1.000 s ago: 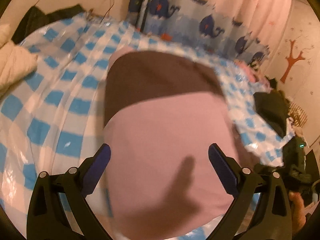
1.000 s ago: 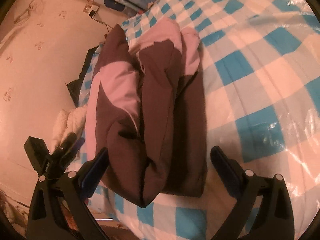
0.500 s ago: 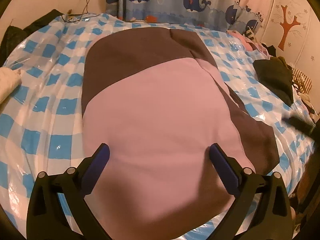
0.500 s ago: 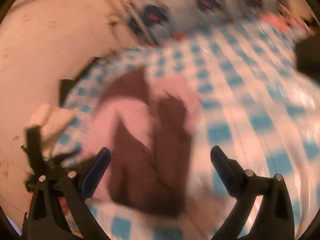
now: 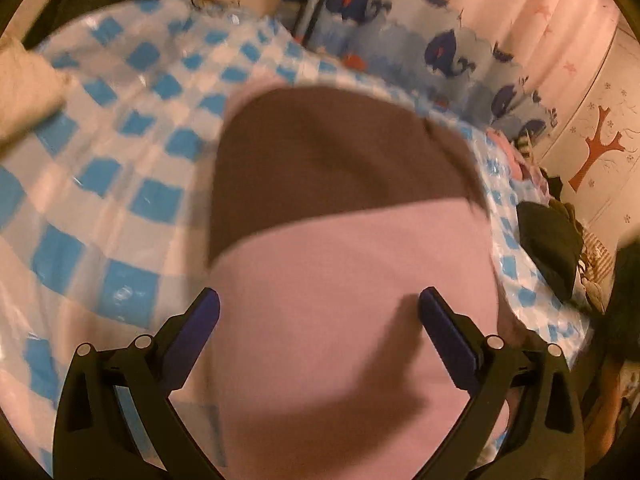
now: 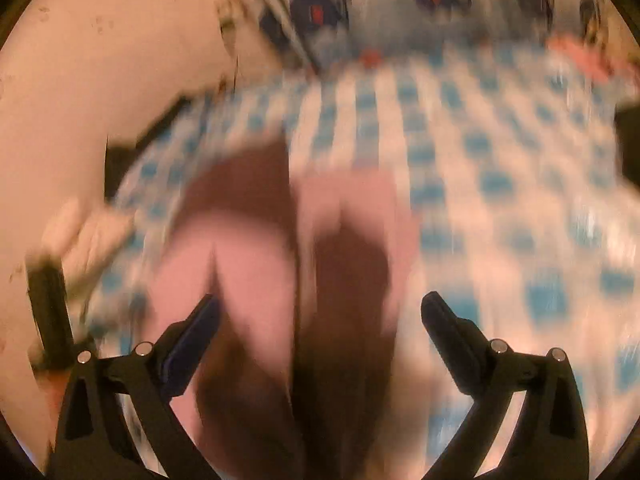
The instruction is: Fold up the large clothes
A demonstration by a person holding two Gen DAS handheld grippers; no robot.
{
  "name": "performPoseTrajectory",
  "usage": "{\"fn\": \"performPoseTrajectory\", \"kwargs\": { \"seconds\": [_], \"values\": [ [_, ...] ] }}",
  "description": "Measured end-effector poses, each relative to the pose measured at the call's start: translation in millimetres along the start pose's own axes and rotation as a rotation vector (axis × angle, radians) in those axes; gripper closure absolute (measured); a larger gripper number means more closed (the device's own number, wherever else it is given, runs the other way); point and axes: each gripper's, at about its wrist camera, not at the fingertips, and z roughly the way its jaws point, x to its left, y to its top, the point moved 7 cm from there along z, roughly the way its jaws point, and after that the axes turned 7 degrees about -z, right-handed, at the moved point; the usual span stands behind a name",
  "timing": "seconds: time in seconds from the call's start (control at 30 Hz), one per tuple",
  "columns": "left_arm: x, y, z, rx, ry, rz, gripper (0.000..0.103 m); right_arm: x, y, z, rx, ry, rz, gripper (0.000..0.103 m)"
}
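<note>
A large pink and brown garment (image 5: 344, 280) lies folded on the blue-and-white checked bed cover (image 5: 100, 184). My left gripper (image 5: 319, 312) is open and empty, hovering close over the pink part. In the blurred right wrist view the same garment (image 6: 280, 272) shows as a folded pink and brown bundle. My right gripper (image 6: 320, 316) is open and empty above its near end.
A whale-print curtain (image 5: 420, 40) hangs behind the bed. A white bundle (image 5: 24, 88) lies at the far left. Dark clothes (image 5: 552, 244) are piled at the right edge of the bed. A wall with a tree sticker (image 5: 596, 148) stands at the right.
The left gripper has swung back and dropped closer over the pink part. The right gripper keeps moving fast and now sits nearer the garment; its view is blurred.
</note>
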Motion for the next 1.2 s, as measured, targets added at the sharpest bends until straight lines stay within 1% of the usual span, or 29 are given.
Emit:
{"fn": "performPoseTrajectory", "kwargs": {
  "seconds": [0.03,0.07,0.13,0.17,0.2,0.23,0.27,0.3,0.33,0.37,0.4,0.43,0.5,0.57,0.63,0.67,0.73,0.77,0.8,0.87,0.93,0.97,1.0,1.03,1.07,1.1,1.13,1.17,1.2],
  "values": [
    [-2.5,-1.9,2.0,-0.003,0.008,0.011,0.008,5.8,24.6,7.3,-0.025,-0.009,-0.015,0.007],
    [-6.1,-2.4,3.5,-0.016,0.026,0.034,0.008,14.5,55.7,24.4,-0.038,-0.027,-0.051,0.007],
    [-8.7,-0.2,2.8,-0.020,0.025,0.035,0.008,16.8,89.0,71.3,0.001,-0.042,-0.091,0.007],
    [-8.1,2.8,0.0,-0.034,0.013,0.023,0.008,14.0,98.8,103.7,0.046,-0.075,-0.092,0.007],
    [-6.8,6.0,-4.0,-0.058,-0.001,0.011,0.008,6.0,94.1,128.5,0.083,-0.123,-0.083,0.007],
    [-4.7,7.7,-5.2,-0.070,0.000,0.007,0.008,-5.3,83.2,156.0,0.134,-0.161,-0.065,0.007],
    [-1.8,8.8,-5.9,-0.081,0.014,0.003,0.008,-19.3,56.3,184.0,0.209,-0.184,-0.022,0.007],
    [0.8,9.5,-6.8,-0.090,0.027,0.000,0.008,-25.2,28.5,203.2,0.232,-0.165,0.045,0.007],
    [2.2,10.6,-9.9,-0.110,0.019,-0.004,0.008,-38.5,14.5,205.6,0.210,-0.136,0.141,0.007],
    [4.6,12.0,-12.1,-0.128,0.036,0.000,0.008,-50.5,6.3,202.3,0.178,-0.119,0.210,0.007],
    [6.6,13.5,-13.7,-0.141,0.054,0.005,0.008,-61.9,0.7,198.7,0.145,-0.108,0.231,0.007],
    [7.3,13.1,-15.0,-0.149,0.067,0.016,0.008,-66.0,-1.7,195.1,0.123,-0.108,0.219,0.007],
    [6.1,11.4,-14.3,-0.148,0.068,0.029,0.008,-73.1,-5.3,189.9,0.076,-0.116,0.209,0.007],
    [3.3,9.9,-11.0,-0.134,0.087,0.057,0.008,-75.4,-6.5,185.7,0.045,-0.121,0.211,0.007],
    [2.5,13.1,-11.8,-0.145,0.113,0.072,0.008,-72.1,-3.3,195.1,0.070,-0.123,0.197,0.007],
    [3.2,14.6,-13.6,-0.154,0.118,0.069,0.008,-64.1,-4.4,196.7,0.089,-0.118,0.191,0.007],
    [5.7,15.5,-16.2,-0.158,0.114,0.050,0.008,-53.7,-0.1,188.0,0.164,-0.070,0.180,0.007],
    [5.4,13.8,-15.4,-0.148,0.108,0.048,0.008,-48.7,6.7,176.0,0.161,-0.053,0.177,0.007],
    [5.9,11.4,-12.7,-0.133,0.111,0.053,0.008,-43.5,13.2,160.9,0.133,-0.043,0.172,0.007],
    [6.8,6.4,-9.2,-0.116,0.129,0.068,0.008,-30.3,22.2,109.9,0.043,-0.014,0.123,0.007],
    [9.0,5.6,-12.7,-0.117,0.128,0.065,0.008,-17.5,16.6,68.1,-0.014,0.005,0.062,0.007],
    [9.0,4.9,-13.4,-0.112,0.123,0.065,0.008,-10.8,8.3,51.5,-0.023,0.007,0.027,0.007],
    [9.5,4.2,-14.2,-0.108,0.119,0.064,0.008,-3.1,-6.9,38.7,-0.012,-0.002,-0.019,0.007],
    [10.6,3.3,-14.2,-0.103,0.121,0.063,0.008,3.4,-26.8,37.7,0.025,-0.034,-0.063,0.007],
    [11.0,2.2,-13.5,-0.097,0.126,0.062,0.008,6.9,-54.5,56.0,0.144,-0.102,-0.126,0.007],
    [11.2,1.0,-12.7,-0.089,0.130,0.064,0.008,7.7,-75.5,74.8,0.234,-0.107,-0.158,0.007],
    [10.7,0.7,-13.2,-0.087,0.133,0.068,0.008,2.5,-87.8,84.5,0.257,-0.065,-0.113,0.007],
    [10.9,1.0,-15.8,-0.100,0.152,0.074,0.008,-9.6,-88.5,83.8,0.272,0.000,0.001,0.007],
    [12.2,1.7,-20.7,-0.117,0.173,0.078,0.008,-18.8,-85.6,78.0,0.272,0.047,0.097,0.007]
  ]
}}
